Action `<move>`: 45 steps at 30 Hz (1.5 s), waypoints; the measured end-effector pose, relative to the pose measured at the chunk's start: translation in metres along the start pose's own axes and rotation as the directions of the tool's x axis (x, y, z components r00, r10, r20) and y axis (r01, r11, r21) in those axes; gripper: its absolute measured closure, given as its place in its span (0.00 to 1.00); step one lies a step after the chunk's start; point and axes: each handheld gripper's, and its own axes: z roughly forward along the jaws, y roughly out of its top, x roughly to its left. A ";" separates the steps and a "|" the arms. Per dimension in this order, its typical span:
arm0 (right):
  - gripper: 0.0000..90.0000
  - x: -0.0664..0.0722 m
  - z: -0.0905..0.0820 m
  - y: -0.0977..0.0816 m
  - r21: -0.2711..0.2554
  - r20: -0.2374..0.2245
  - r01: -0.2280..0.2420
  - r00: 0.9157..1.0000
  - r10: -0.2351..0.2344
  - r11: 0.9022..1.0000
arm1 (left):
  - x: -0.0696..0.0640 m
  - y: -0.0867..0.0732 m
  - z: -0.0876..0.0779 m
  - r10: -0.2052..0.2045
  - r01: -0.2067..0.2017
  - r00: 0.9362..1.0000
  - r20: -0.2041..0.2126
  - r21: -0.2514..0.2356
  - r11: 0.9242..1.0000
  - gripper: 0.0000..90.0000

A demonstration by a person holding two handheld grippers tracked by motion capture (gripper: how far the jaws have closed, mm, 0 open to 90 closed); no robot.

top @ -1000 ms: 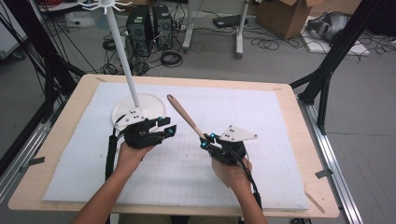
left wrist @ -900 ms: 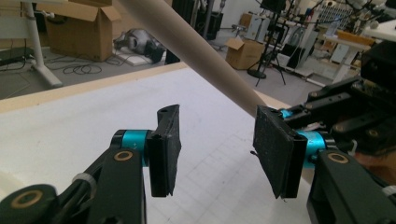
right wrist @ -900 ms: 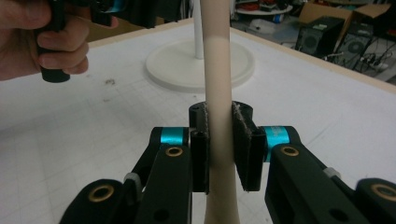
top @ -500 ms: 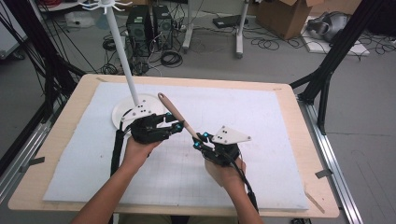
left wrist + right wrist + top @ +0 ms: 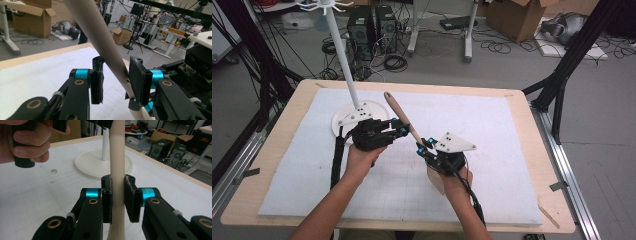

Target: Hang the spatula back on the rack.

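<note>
A pale wooden rod (image 5: pixel 399 112) slants up and away over the white mat. My right gripper (image 5: pixel 422 146) is shut on its lower end; in the right gripper view both pads press the rod (image 5: pixel 117 150) at my right gripper (image 5: pixel 117 192). My left gripper (image 5: pixel 401 131) reaches in from the left, higher up the rod. In the left gripper view the rod (image 5: pixel 100 37) passes between the jaws of my left gripper (image 5: pixel 116 75), which have just been closing. It rests against the right pad (image 5: pixel 136 80), and a narrow gap remains at the left pad (image 5: pixel 97 80).
A white hook stand, with a round base (image 5: pixel 354 117) and tall pole (image 5: pixel 343 55), rises just behind the left hand; its base (image 5: pixel 92 162) sits beyond the rod. The white mat (image 5: pixel 492 125) covers the wooden table (image 5: pixel 302 87). Boxes, cables and computers lie on the floor beyond.
The right gripper carried the rod a little left and up. The left gripper moved right to the rod and narrowed its jaws around it.
</note>
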 end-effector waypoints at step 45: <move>0.72 -0.014 -0.001 0.012 -0.158 -0.440 0.120 0.880 -0.179 0.980 | -0.019 0.030 -0.015 0.120 -0.112 0.946 0.301 -0.044 0.993 0.84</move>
